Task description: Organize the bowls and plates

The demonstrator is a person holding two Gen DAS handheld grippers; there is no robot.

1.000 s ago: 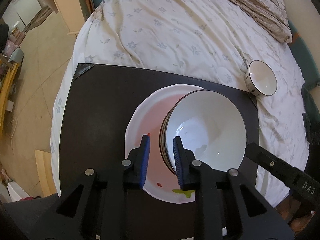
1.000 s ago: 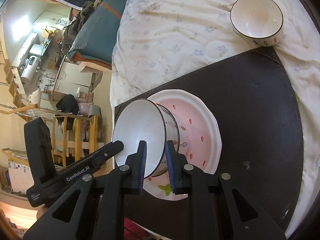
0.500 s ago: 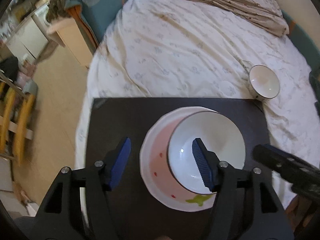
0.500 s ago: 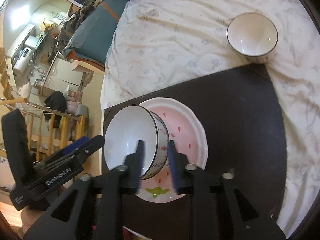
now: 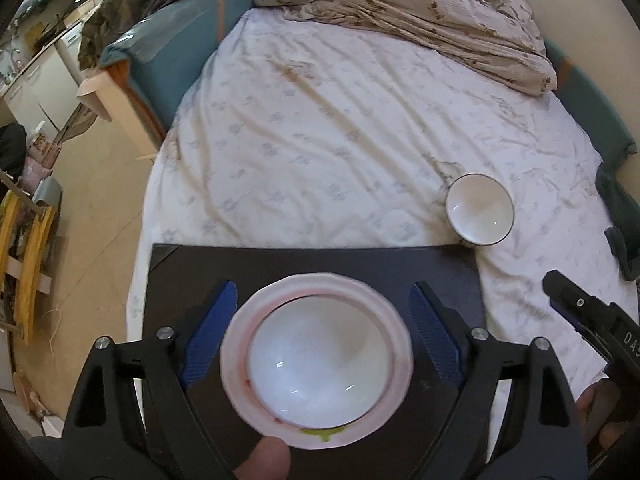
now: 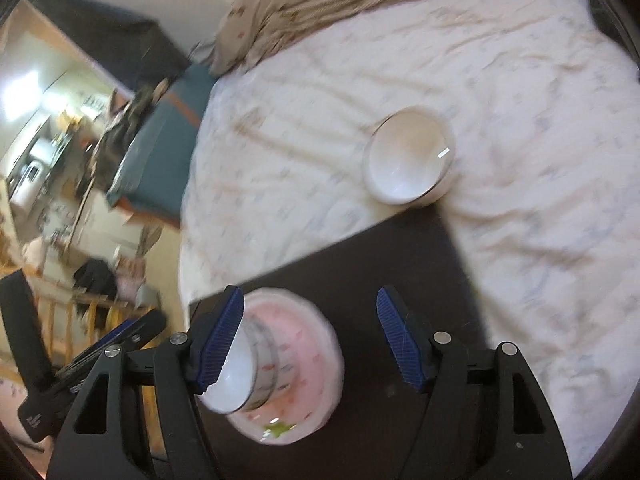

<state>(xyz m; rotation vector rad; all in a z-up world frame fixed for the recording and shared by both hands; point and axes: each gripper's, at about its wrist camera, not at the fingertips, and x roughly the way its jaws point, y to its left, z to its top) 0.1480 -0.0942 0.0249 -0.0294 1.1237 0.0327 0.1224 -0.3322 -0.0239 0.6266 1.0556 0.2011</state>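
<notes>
A large white bowl (image 5: 318, 358) sits in a pink plate (image 5: 394, 330) on a dark board (image 5: 280, 266) laid on the bed. My left gripper (image 5: 320, 336) is open and empty above them, its blue pads wide on either side of the plate. My right gripper (image 6: 312, 344) is open and empty too; the bowl (image 6: 240, 376) and plate (image 6: 308, 360) show below its left pad. A small white bowl with a dark rim (image 5: 479, 215) stands on the bedsheet just past the board's far right corner, also in the right wrist view (image 6: 408, 160).
The white flowered sheet (image 5: 340, 128) covers the bed beyond the board. A crumpled beige blanket (image 5: 420, 16) lies at the far end. A teal bed frame (image 5: 172, 52) and bare floor (image 5: 92, 184) are to the left. The right gripper's body (image 5: 592, 328) shows at right.
Both grippers let go of the large bowl, opened wide and pulled up and back. The bowl now rests level in the plate. The right view is blurred by motion.
</notes>
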